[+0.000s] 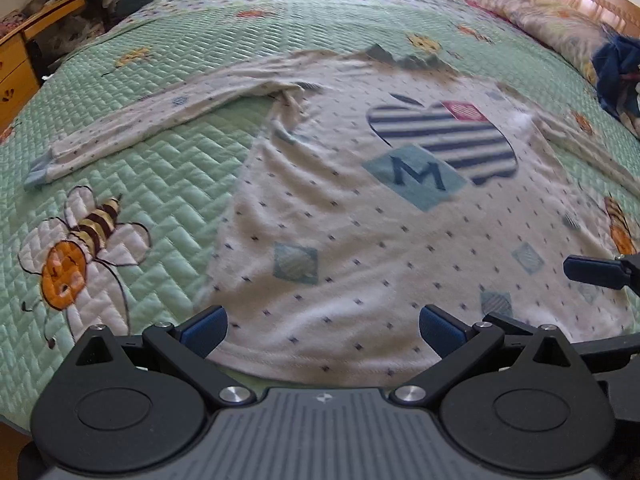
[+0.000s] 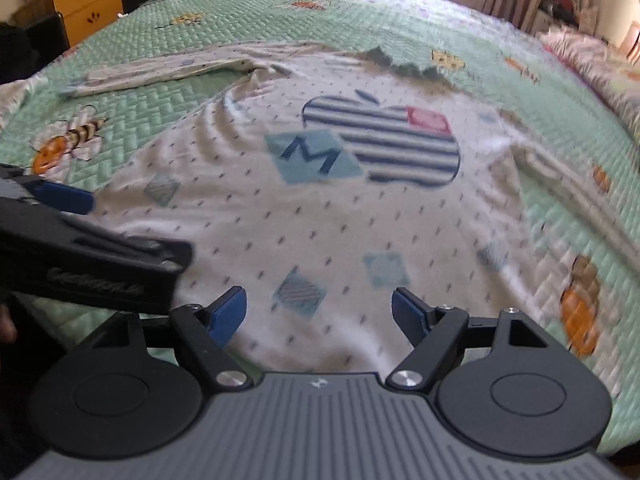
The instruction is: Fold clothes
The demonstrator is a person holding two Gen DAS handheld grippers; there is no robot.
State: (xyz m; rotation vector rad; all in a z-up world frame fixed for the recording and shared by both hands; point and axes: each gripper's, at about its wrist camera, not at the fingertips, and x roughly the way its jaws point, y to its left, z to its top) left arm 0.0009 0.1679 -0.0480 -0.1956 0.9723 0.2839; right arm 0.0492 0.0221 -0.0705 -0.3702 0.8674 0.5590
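Observation:
A white long-sleeved shirt (image 1: 360, 232) (image 2: 320, 208) with small dots, a striped apple and a blue "M" patch lies flat, front up, on the green quilted bedspread. Its left sleeve (image 1: 152, 128) stretches out to the left; the right sleeve (image 2: 580, 196) runs down the right side. My left gripper (image 1: 323, 330) hovers open over the shirt's bottom hem, nothing between its blue pads. My right gripper (image 2: 319, 314) is open too, above the hem further right. The left gripper's body (image 2: 80, 264) shows at the left of the right wrist view, and a right fingertip (image 1: 592, 270) at the right edge of the left wrist view.
The bedspread (image 1: 168, 200) carries bee patterns. A pillow (image 1: 552, 20) and a dark blue garment (image 1: 616, 76) lie at the bed's far right. A wooden desk with drawers (image 2: 88, 8) stands beyond the bed's left side. Curtains hang behind.

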